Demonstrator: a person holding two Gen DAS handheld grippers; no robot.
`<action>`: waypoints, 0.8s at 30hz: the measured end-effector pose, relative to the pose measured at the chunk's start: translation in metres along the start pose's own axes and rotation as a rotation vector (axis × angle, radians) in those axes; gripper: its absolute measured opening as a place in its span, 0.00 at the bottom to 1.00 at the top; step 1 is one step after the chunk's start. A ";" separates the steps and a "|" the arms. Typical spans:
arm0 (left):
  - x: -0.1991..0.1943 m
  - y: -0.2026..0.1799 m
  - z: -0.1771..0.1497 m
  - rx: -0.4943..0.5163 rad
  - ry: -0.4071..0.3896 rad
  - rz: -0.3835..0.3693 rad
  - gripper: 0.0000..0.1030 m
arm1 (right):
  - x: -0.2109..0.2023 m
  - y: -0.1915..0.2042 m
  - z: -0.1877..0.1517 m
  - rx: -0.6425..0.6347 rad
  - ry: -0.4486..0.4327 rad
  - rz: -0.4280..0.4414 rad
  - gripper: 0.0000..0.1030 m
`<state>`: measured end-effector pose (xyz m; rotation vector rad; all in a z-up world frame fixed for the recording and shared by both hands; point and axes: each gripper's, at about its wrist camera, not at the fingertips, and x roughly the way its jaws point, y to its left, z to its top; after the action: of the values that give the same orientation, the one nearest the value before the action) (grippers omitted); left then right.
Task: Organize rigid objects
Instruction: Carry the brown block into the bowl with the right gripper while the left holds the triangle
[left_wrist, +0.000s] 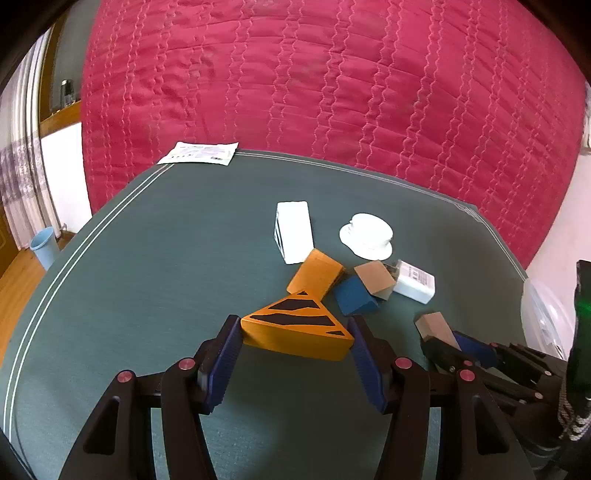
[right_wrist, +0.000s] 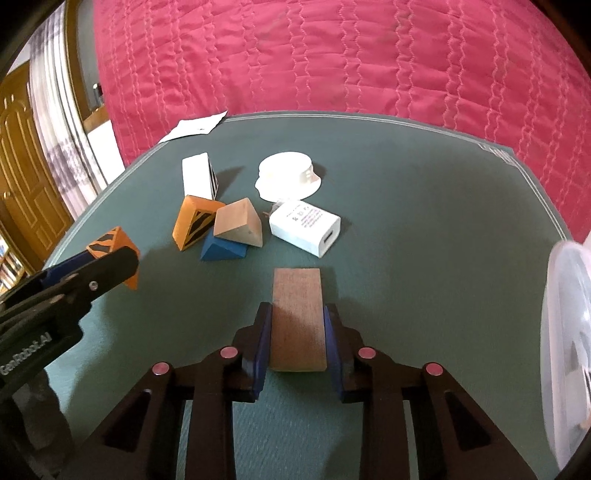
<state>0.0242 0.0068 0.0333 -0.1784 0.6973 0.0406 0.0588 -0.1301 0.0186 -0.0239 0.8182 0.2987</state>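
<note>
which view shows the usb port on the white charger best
The right wrist view: the white charger lies there with its port end facing the camera. In the left wrist view the white charger is partly hidden behind a tan block, port unseen.

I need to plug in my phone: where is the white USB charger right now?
In the right wrist view the white USB charger lies on the green tabletop, just in front of the white cup and saucer and right of the plain wooden wedge.
</note>
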 end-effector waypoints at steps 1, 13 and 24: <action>-0.001 -0.001 -0.001 0.005 -0.001 -0.003 0.60 | -0.002 -0.001 -0.001 0.008 -0.002 0.001 0.27; -0.005 -0.011 -0.002 0.031 -0.008 -0.032 0.60 | -0.046 -0.020 -0.014 0.125 -0.074 0.015 0.27; -0.011 -0.018 -0.004 0.059 -0.021 -0.057 0.60 | -0.088 -0.052 -0.026 0.215 -0.143 -0.056 0.27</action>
<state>0.0154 -0.0113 0.0403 -0.1412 0.6715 -0.0320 -0.0024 -0.2056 0.0597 0.1742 0.7025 0.1564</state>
